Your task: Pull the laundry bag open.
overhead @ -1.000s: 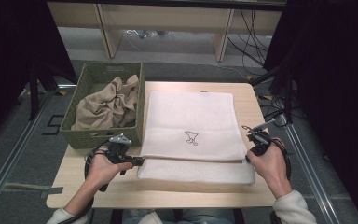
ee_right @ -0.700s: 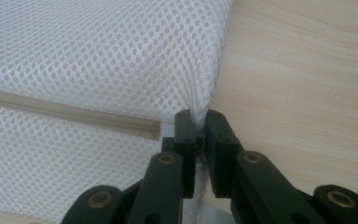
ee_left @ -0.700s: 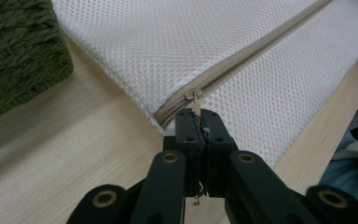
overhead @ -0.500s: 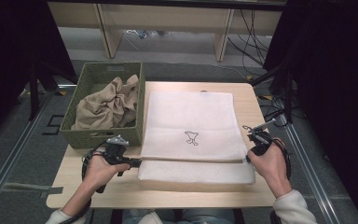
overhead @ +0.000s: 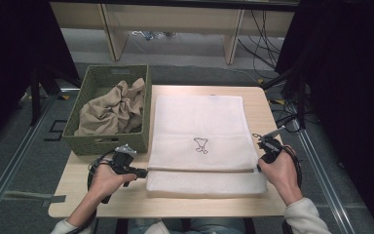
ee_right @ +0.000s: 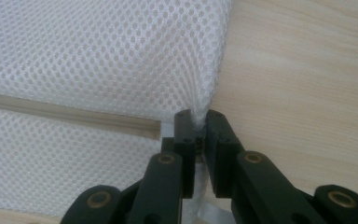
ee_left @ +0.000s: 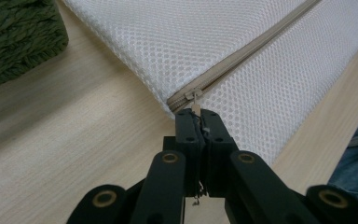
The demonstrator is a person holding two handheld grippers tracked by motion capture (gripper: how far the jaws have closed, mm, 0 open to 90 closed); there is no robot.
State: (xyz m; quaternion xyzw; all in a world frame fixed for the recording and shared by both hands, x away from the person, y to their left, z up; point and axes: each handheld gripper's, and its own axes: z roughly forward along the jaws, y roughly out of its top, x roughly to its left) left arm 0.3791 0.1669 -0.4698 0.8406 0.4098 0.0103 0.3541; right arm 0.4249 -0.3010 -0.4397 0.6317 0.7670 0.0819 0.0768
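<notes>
A person sits at a wooden table, forearms entering from the near edge, one gripper in each hand. The left gripper lies at the left end of a white mesh bag. In the left gripper view, its jaws are clamped tight on the zipper pull, which sits at the very end of the beige zipper, at the bag's corner. The right gripper is at the bag's right edge. In the right gripper view, its jaws pinch a fold of the mesh at the bag's corner, just past the closed end of the zipper.

The bag lies flat in the middle of the table, its zipper running left to right near the person's side, between the two grippers. A small dark drawing marks the bag's top face.

Farther back on the left, touching the bag's left edge, stands a green woven basket. Inside it lies a crumpled tan cloth.

Beyond the table are a grey floor, cables and the legs of another table.
</notes>
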